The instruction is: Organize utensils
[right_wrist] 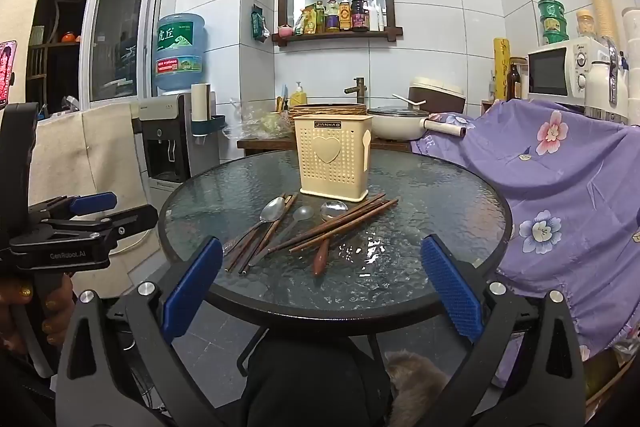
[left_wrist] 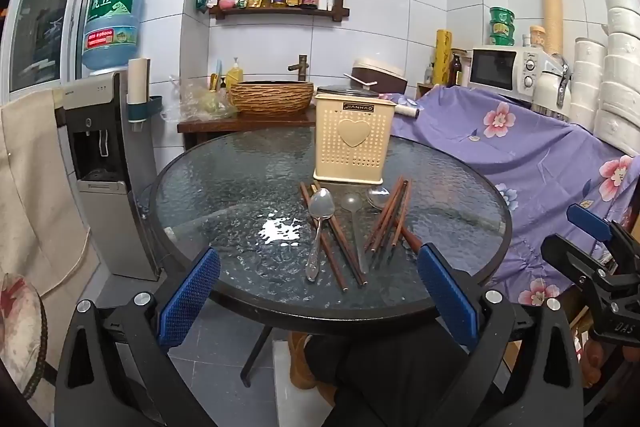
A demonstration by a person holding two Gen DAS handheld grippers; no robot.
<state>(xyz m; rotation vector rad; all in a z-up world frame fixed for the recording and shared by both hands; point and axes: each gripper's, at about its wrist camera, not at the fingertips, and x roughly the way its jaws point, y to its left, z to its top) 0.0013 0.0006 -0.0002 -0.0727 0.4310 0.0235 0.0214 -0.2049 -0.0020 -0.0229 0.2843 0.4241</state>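
On the round surface (left_wrist: 192,195) of pebbled, rippled glass with a dark rim, a cream plastic utensil holder (left_wrist: 352,143) stands upright toward the far side, boxy, its front pierced with rows of small holes around a raised heart. Just in front of it the utensils lie loose. A polished metal spoon (left_wrist: 319,227) with an ornate handle rests across a pair of dark wooden chopsticks (left_wrist: 334,247) on the left. Beside it lies a clear plastic spoon (left_wrist: 354,223), its thin handle hard to trace against the glass. To the right, a second metal spoon bowl (left_wrist: 378,195) peeks out from under a fanned bundle of chopsticks (left_wrist: 390,217); in the right wrist view a rounded reddish-brown wooden handle (right_wrist: 321,255) shows beneath that bundle.

The left gripper (left_wrist: 320,291) hangs at the near edge of the surface, its blue, diamond-textured pads (left_wrist: 188,291) spread wide apart and holding nothing. The right gripper (right_wrist: 322,287) hovers likewise at the near rim, its jaws splayed and bare. A purple floral cloth (left_wrist: 520,155) drapes the furniture at the right, beside the glass.
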